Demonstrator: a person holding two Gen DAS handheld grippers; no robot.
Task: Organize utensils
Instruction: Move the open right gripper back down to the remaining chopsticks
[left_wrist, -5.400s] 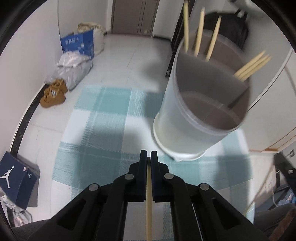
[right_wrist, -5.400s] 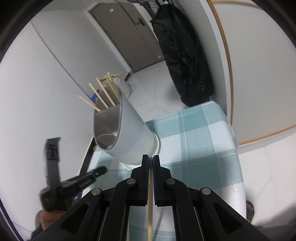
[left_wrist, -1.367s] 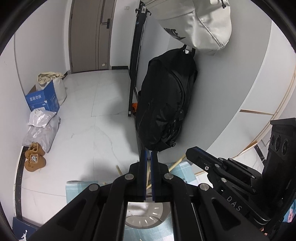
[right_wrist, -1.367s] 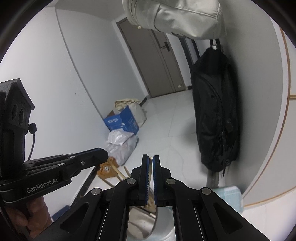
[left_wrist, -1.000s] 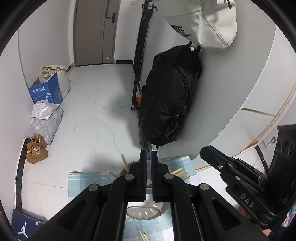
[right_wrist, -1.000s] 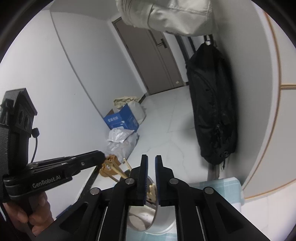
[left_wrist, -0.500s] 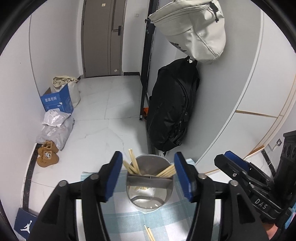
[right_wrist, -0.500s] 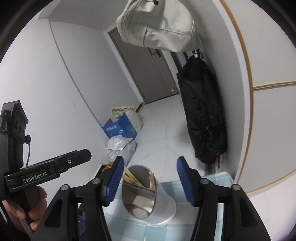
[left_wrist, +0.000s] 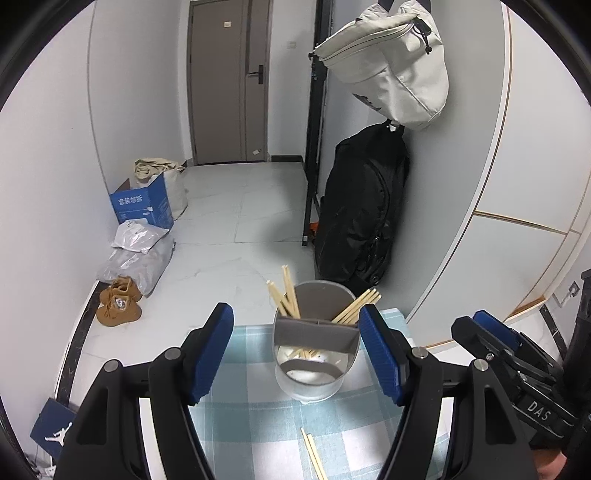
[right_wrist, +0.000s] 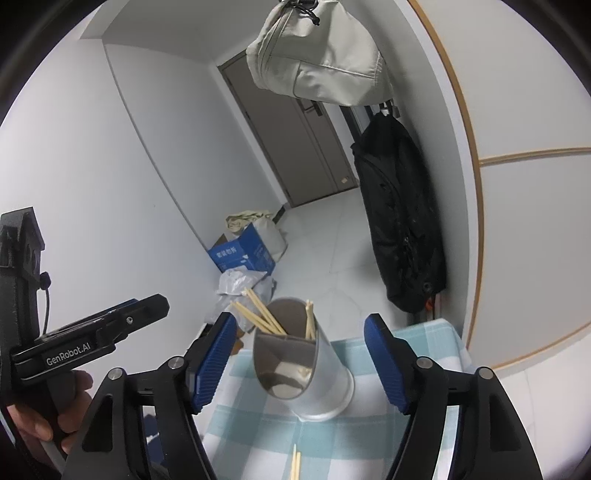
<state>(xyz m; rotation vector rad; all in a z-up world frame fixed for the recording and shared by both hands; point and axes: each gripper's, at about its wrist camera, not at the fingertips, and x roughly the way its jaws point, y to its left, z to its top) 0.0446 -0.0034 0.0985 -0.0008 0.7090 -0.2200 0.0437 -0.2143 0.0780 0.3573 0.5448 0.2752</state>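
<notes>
A grey divided utensil holder (left_wrist: 316, 352) stands on a table with a teal checked cloth (left_wrist: 255, 417); it also shows in the right wrist view (right_wrist: 306, 373). Several wooden chopsticks (left_wrist: 286, 299) stand in its back compartments. Two loose chopsticks (left_wrist: 314, 456) lie on the cloth in front of it, also seen in the right wrist view (right_wrist: 295, 463). My left gripper (left_wrist: 297, 350) is open and empty, held above and in front of the holder. My right gripper (right_wrist: 301, 363) is open and empty, likewise above the holder.
The table's far edge is just behind the holder. Beyond it is a tiled floor with a blue box (left_wrist: 142, 205), grey bags (left_wrist: 138, 254) and brown shoes (left_wrist: 118, 301). A black backpack (left_wrist: 364, 206) and a white bag (left_wrist: 397, 62) hang on a rack at right.
Both grippers held a chopstick, lifted over the holder and opened; the chopsticks now stand in the holder. Both grippers have drawn back and up with jaws wide.
</notes>
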